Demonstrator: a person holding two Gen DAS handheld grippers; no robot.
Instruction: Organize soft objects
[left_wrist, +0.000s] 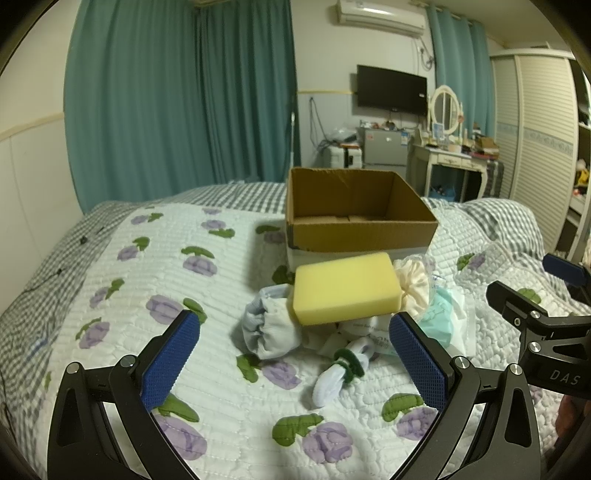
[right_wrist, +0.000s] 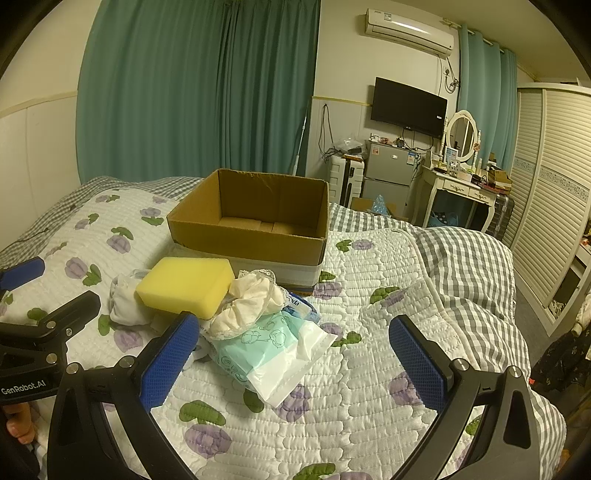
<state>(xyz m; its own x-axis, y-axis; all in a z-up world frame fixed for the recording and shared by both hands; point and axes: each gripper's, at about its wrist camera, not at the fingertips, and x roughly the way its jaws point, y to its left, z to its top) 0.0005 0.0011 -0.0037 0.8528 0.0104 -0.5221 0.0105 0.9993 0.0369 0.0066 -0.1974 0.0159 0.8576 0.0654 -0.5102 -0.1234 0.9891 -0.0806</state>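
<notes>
The soft things sit in one heap on the bed's flowered quilt (right_wrist: 369, 369), just in front of an open cardboard box (right_wrist: 255, 236) whose near wall faces the heap and whose inside shows only bare cardboard. To the right of the heap the quilt runs open toward a rumpled grey-checked blanket (right_wrist: 469, 258) at the bed's right edge; to the left it runs open to the checked border by the wall. A yellow sponge (left_wrist: 345, 288) lies on top of the heap, resting on a pale grey cloth bundle (left_wrist: 267, 328) to its left and touching a cream scrunchie (right_wrist: 247, 302) to its right. A mint-and-white tissue pack (right_wrist: 269, 354) lies in front of the scrunchie, partly under it. A small white sock with a green band (left_wrist: 341, 369) lies nearest the left gripper (left_wrist: 295, 365), a little apart from the sponge. The left gripper hangs over the quilt with its blue pads spread wide, holding nothing. The right gripper (right_wrist: 293, 365) is likewise spread and empty, its left pad just beside the tissue pack. Teal curtains (right_wrist: 199, 88) hang behind the bed, and a wall television (right_wrist: 408, 107), a small fridge (right_wrist: 388, 170) and a white dressing table (right_wrist: 461, 184) stand beyond its far right corner.
</notes>
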